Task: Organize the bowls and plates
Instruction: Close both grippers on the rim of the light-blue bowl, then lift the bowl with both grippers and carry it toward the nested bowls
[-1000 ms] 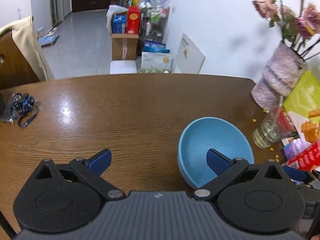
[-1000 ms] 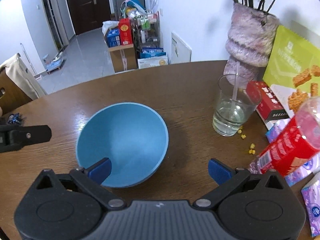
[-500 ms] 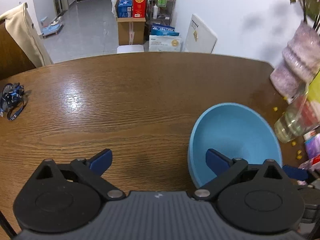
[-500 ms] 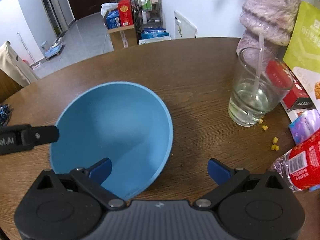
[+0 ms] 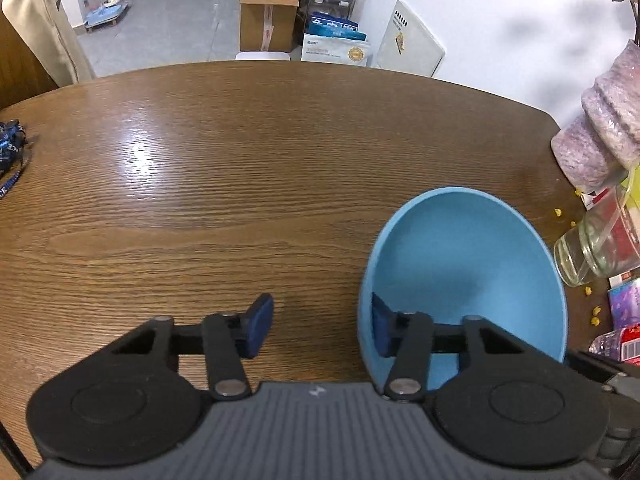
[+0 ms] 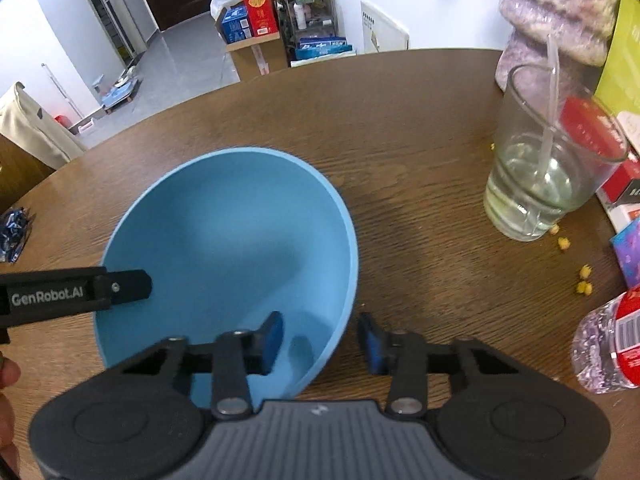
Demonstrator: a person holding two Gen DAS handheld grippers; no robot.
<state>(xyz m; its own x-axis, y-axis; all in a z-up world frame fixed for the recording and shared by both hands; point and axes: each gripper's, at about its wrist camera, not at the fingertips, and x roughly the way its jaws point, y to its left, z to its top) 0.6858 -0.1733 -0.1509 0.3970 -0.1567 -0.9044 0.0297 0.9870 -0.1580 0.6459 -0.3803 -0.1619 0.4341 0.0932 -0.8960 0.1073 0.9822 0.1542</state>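
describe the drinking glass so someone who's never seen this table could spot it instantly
On the round wooden table, look along its cluttered right edge, in front of the pinkish textured vase. The drinking glass stands upright to the right of the blue bowl, apart from it. It is the only clear vessel with a straw, part-filled with pale liquid, with yellow crumbs beside it.

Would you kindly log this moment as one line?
left claw: closing over bowl rim | right claw: closing over opposite rim | bowl: on table, empty | pads: not yet pressing

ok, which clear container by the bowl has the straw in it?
The glass, upright beside the vase. The bottle has a red label and nothing sticking out of it.
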